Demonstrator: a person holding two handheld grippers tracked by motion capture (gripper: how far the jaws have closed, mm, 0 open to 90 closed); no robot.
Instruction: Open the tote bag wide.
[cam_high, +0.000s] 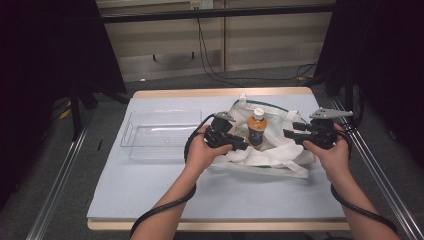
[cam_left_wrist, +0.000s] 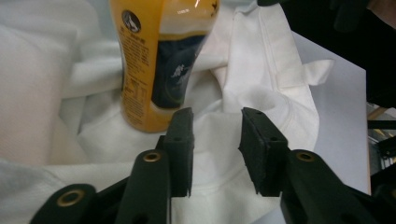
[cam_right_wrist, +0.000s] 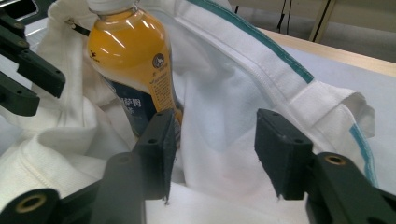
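Observation:
A bottle of orange drink (cam_high: 257, 129) with a white cap stands upright inside a white cloth bag (cam_high: 280, 156) with teal trim, right of the table's middle. My left gripper (cam_high: 242, 146) is just left of the bottle, above the bag's near edge. In the left gripper view that gripper (cam_left_wrist: 215, 135) is open, with the bottle (cam_left_wrist: 159, 60) past its left jaw and only bag cloth (cam_left_wrist: 266, 70) behind the gap. My right gripper (cam_high: 290, 131) is at the bag's right side. It (cam_right_wrist: 215, 135) is open on nothing, with the bottle (cam_right_wrist: 130, 60) beyond its left jaw and the teal-trimmed rim (cam_right_wrist: 280, 70) behind.
A clear plastic tray (cam_high: 162, 134) lies on the pale table cover (cam_high: 200, 192) left of the bag. The left gripper's jaws (cam_right_wrist: 28, 79) show at the left edge of the right gripper view. Metal rails run along both sides of the table.

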